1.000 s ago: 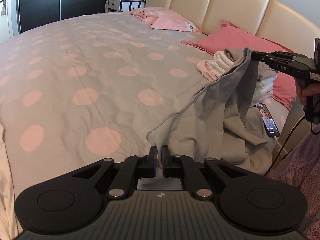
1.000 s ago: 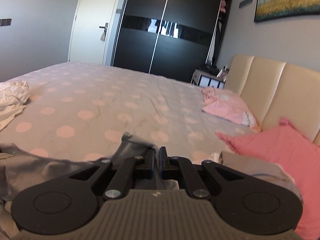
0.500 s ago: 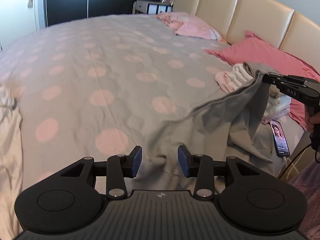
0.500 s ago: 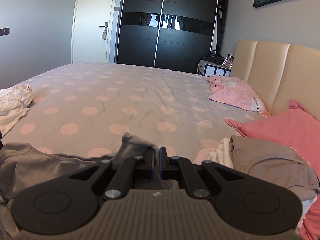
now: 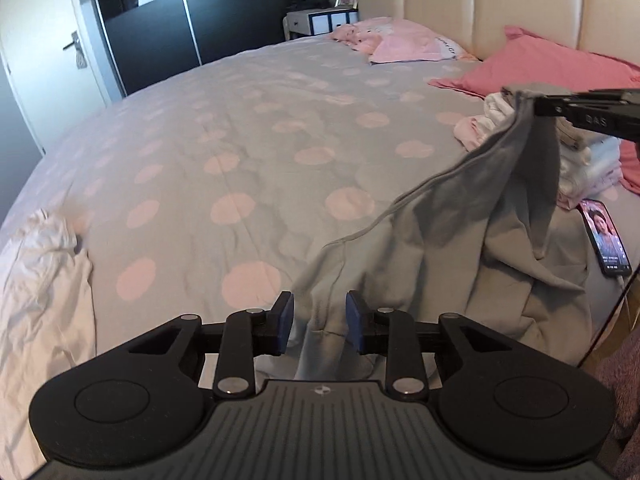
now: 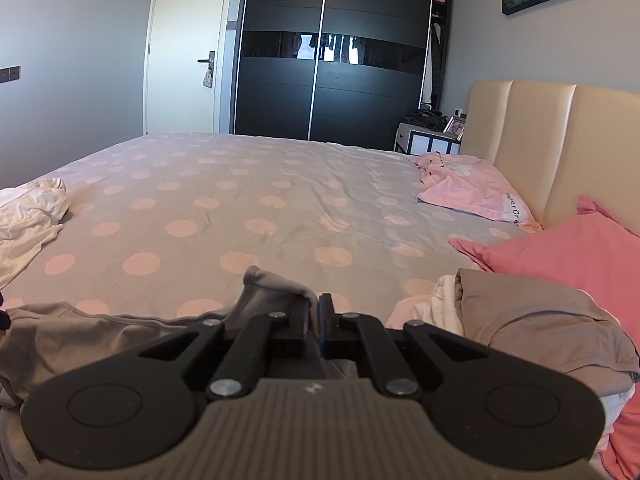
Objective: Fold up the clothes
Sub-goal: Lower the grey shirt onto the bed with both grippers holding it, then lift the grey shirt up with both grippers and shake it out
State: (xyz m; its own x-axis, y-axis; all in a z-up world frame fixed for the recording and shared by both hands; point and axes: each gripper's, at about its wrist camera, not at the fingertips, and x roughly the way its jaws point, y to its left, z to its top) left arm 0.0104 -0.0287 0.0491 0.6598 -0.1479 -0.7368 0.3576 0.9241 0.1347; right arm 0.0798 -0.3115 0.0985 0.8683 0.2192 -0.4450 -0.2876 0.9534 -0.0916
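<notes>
A grey garment [image 5: 460,248] lies crumpled at the near right of the bed. One corner is lifted: my right gripper [image 5: 540,106] comes in from the right, shut on it. In the right wrist view that gripper [image 6: 316,304] pinches a fold of the grey cloth [image 6: 276,280]. My left gripper [image 5: 320,312] is at the garment's near edge. Its jaws are closing, and a ridge of grey cloth stands between the blue pads [image 5: 286,314] without being pressed.
A stack of folded clothes [image 5: 588,160] sits beside a pink pillow [image 5: 552,64], with a lit phone [image 5: 604,236] and its cable near the bed's edge. A white garment [image 5: 40,272] lies at the left. A pink garment [image 5: 400,38] lies by the headboard. The spotted bedspread [image 5: 240,140] stretches ahead.
My left gripper let go of the grey garment's edge, opened wide, then narrowed a little while swinging left. The right gripper still holds its lifted corner in much the same place.
</notes>
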